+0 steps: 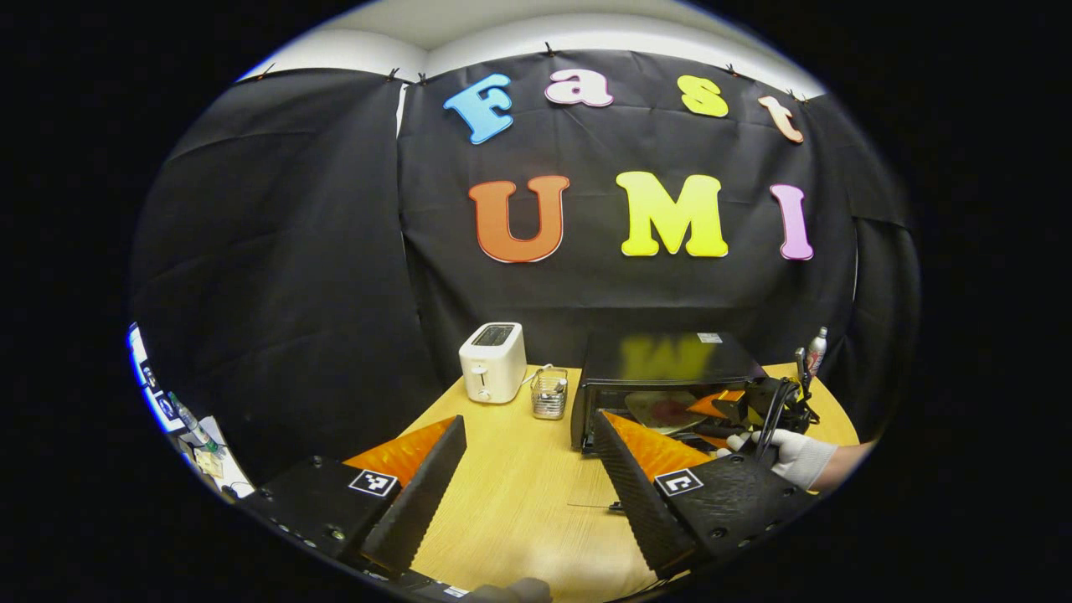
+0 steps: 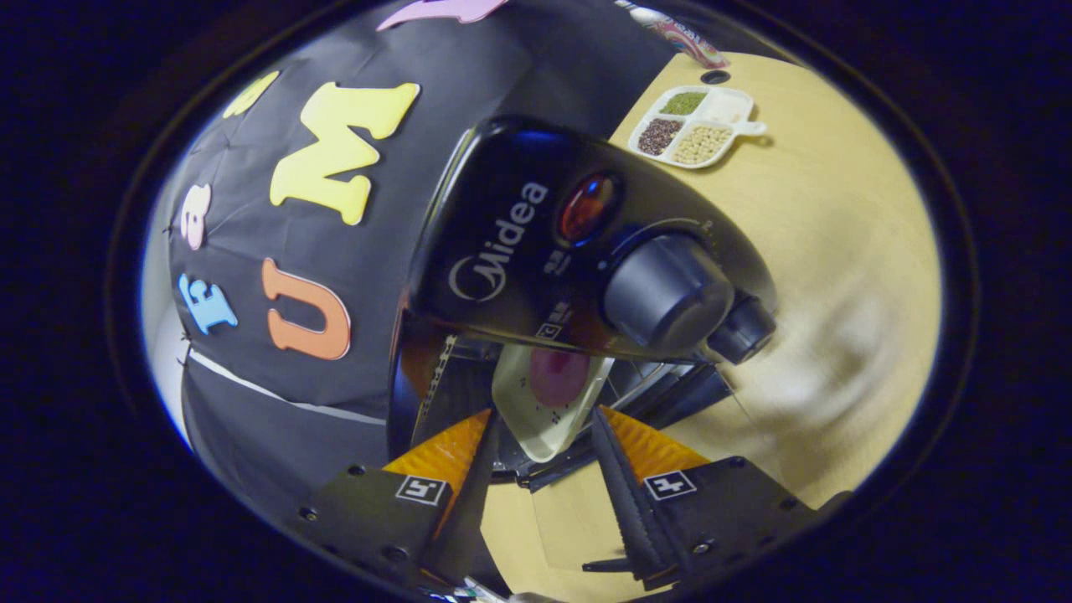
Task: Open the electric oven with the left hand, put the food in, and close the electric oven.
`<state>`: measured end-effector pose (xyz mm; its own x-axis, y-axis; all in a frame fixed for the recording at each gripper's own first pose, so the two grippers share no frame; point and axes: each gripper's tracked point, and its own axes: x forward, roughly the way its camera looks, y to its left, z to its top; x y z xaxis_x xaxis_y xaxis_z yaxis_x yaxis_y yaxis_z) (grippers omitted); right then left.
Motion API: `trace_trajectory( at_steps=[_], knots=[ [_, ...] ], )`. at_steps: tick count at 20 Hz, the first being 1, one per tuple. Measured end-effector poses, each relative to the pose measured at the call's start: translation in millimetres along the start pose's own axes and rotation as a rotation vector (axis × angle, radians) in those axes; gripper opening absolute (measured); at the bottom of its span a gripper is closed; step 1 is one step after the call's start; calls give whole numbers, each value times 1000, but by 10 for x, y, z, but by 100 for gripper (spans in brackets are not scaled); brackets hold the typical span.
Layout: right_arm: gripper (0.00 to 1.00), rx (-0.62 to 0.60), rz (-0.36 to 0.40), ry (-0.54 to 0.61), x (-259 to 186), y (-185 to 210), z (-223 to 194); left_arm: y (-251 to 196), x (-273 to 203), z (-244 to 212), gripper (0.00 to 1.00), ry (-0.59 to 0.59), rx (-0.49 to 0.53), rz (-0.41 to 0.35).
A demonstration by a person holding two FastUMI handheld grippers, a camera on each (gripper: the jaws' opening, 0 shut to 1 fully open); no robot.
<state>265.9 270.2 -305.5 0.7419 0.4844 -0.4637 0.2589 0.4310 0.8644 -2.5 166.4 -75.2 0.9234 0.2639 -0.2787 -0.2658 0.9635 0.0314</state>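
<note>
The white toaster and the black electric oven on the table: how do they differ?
The white toaster is pale and narrow; the black electric oven is dark and clearly wider. The oven stands open at its front, a pale plate of food inside; the toaster has a slot on top. Both stand on the light wooden table, near the back cloth.

A light wooden table (image 1: 502, 494) carries a white toaster (image 1: 492, 362) at its back left, a small wire basket (image 1: 549, 394) just beside it, the black electric oven (image 1: 666, 373) to the right, a spray bottle (image 1: 816, 350) at the far right corner, and a white divided dish of grains (image 2: 693, 126).
</note>
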Motion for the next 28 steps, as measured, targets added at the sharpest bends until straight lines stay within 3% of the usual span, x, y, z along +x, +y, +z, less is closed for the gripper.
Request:
trace_trajectory(
  at_steps=[2,3,4,5,7,8,9,11,15,16,19,20,23,24,25,26,28],
  knots=[
    [79,-41,-10,-7,-151,11,20,-111,56,-11,96,-6,-10,-21],
    [72,-67,-22,-18,-241,11,33,-139,51,-15,96,-11,-14,-30],
    [73,-88,-20,-30,-337,7,57,-166,45,-30,96,-12,-17,-42],
    [84,-107,-23,-37,-444,28,53,-176,40,-57,96,-16,-19,-53],
    [86,-185,-51,-36,-651,-26,22,-214,25,-75,96,-34,-17,-78],
    [98,-236,-73,-43,-790,-51,14,-239,31,-93,96,-35,-19,-93],
    [90,-288,-77,-54,-912,-34,13,-268,39,-127,96,-38,-23,-112],
    [99,-406,-91,-90,-1184,-7,14,-314,46,-148,95,-51,-30,-146],
    [99,-648,-133,-180,-1706,-59,30,-425,82,-296,96,-57,-36,-195],
    [95,-694,-146,-197,-1832,-74,57,-462,94,-342,96,-56,-29,-197],
    [96,-783,-184,-245,-2188,-156,149,-612,145,-503,96,-48,5,-204],
    [100,-818,-199,-265,-2316,-192,213,-690,158,-579,96,-38,14,-211],
    [96,-967,-251,-333,-2689,-284,426,-917,180,-829,96,1,44,-222],
    [100,-1012,-261,-352,-2814,-304,495,-986,183,-923,96,17,50,-216],
    [95,-1041,-266,-356,-2909,-330,538,-1068,176,-1006,96,26,53,-219],
    [100,-1064,-265,-353,-2996,-370,575,-1156,146,-1087,96,37,63,-216],
    [96,-1088,-260,-355,-3192,-430,678,-1302,102,-1250,96,57,78,-217]
  ],
)
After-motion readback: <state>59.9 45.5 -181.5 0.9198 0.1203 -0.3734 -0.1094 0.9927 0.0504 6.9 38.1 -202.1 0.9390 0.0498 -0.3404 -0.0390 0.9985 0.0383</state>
